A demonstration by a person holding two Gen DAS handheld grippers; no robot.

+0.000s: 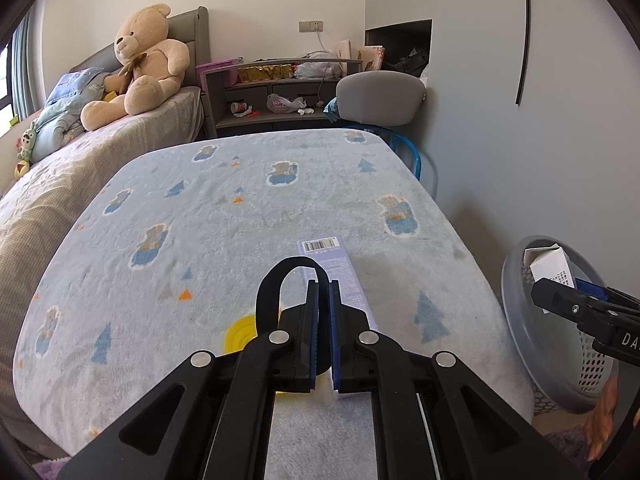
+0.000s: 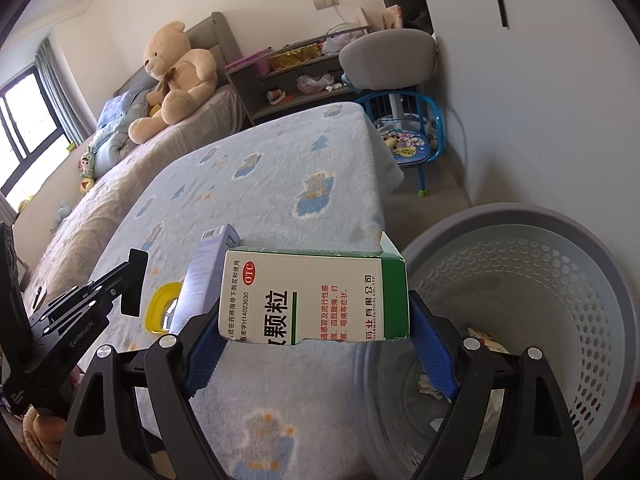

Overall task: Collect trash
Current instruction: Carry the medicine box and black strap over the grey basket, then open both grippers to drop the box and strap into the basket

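Observation:
My left gripper (image 1: 323,284) is shut on a black strap loop (image 1: 276,280) and hovers over the blue patterned blanket (image 1: 240,208). Just beyond its tips a purple barcoded box (image 1: 332,260) lies flat beside a yellow ring (image 1: 240,334). My right gripper (image 2: 316,320) is shut on a green and white medicine box (image 2: 312,292), with its blue pads (image 2: 204,344) pressing on both sides. That box hangs at the blanket's edge, left of the grey perforated basket (image 2: 520,216). In the left wrist view the right gripper (image 1: 560,296) and its box (image 1: 548,264) show over the basket (image 1: 516,300).
Bits of paper lie at the basket's bottom (image 2: 484,338). A large teddy bear (image 1: 140,64) sits on the bed behind. A grey shelf unit (image 1: 280,92), a grey chair back (image 1: 380,96) and a small blue chair (image 2: 416,136) stand along the far wall.

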